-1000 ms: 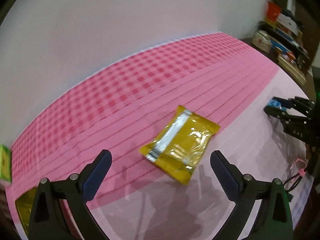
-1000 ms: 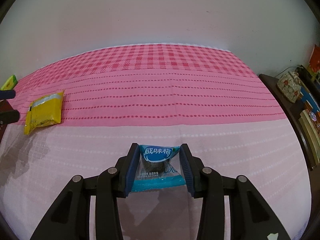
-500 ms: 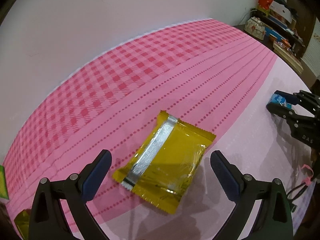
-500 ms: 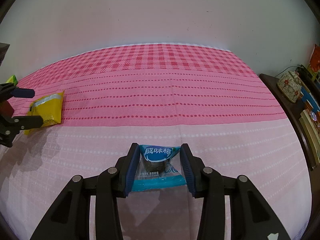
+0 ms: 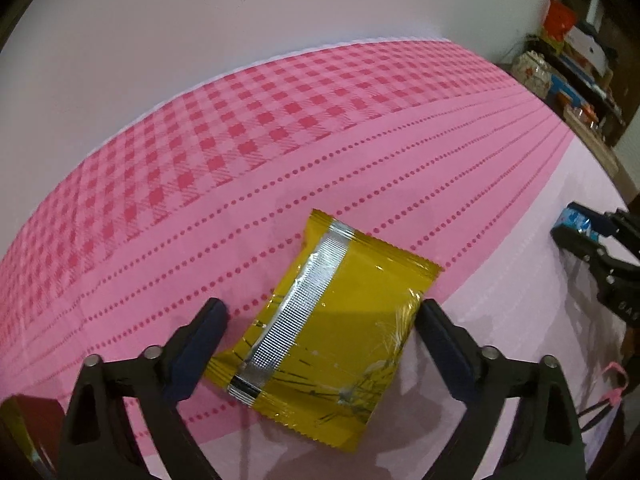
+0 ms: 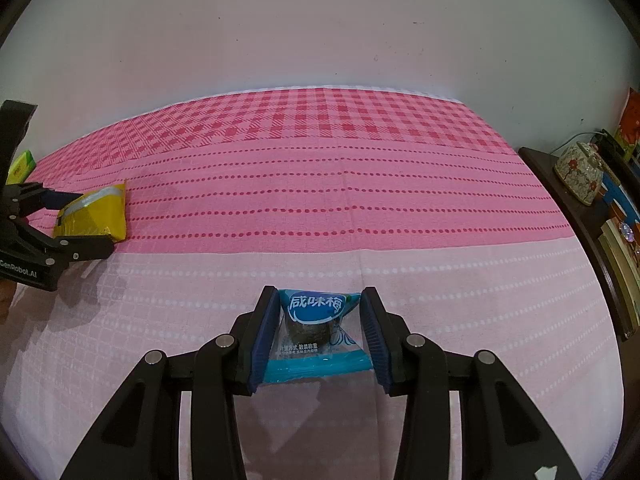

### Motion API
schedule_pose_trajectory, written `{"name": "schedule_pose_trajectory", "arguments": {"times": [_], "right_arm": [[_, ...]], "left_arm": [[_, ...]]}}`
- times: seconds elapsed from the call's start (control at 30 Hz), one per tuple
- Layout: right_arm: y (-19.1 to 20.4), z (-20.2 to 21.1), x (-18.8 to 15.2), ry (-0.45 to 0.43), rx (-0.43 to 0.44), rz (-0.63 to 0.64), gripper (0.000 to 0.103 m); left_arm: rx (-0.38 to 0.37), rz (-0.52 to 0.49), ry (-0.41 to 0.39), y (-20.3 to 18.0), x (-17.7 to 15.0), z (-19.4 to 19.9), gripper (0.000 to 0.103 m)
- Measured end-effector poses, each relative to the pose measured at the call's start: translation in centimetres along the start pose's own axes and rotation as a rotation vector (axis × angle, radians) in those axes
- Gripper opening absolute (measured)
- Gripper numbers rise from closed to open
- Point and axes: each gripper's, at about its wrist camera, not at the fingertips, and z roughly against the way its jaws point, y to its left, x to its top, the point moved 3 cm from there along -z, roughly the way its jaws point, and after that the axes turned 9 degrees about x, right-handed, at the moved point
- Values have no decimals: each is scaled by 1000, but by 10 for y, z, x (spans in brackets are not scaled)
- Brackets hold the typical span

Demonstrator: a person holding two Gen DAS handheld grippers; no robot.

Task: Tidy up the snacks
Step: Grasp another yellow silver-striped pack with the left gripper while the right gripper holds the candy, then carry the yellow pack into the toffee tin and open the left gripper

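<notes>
A yellow snack packet with a silver seam lies flat on the pink cloth. My left gripper is open, its jaws on either side of the packet's near half. The packet and left gripper also show at the far left of the right wrist view. My right gripper is shut on a small blue plum candy pack just above the pale pink cloth. That pack and the right gripper show at the right edge of the left wrist view.
A pink checked and dotted cloth covers the surface up to a white wall. A green packet lies at the far left. A dark shelf with a floral box and books stands along the right. Another yellow packet peeks in at lower left.
My left gripper has moved forward and down so the yellow packet now lies between its open jaws. My right gripper and the blue pack have stayed put.
</notes>
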Motion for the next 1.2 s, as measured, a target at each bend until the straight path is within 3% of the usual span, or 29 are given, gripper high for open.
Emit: {"name": "schedule_pose_trajectory", "arguments": {"times": [0.23, 0.27, 0.3, 0.77, 1.2], "right_arm": [[0, 0, 0, 0, 0, 0, 39], [0, 0, 0, 0, 0, 0, 39], [0, 0, 0, 0, 0, 0, 39], [0, 0, 0, 0, 1, 0, 39], [0, 0, 0, 0, 0, 0, 40]], "left_arm": [[34, 14, -18, 0, -7, 12, 76], [35, 18, -19, 1, -8, 14, 70], [35, 29, -17, 2, -8, 16, 55], [83, 155, 4, 29, -42, 48, 55], [172, 334, -33, 72, -83, 137, 55]]}}
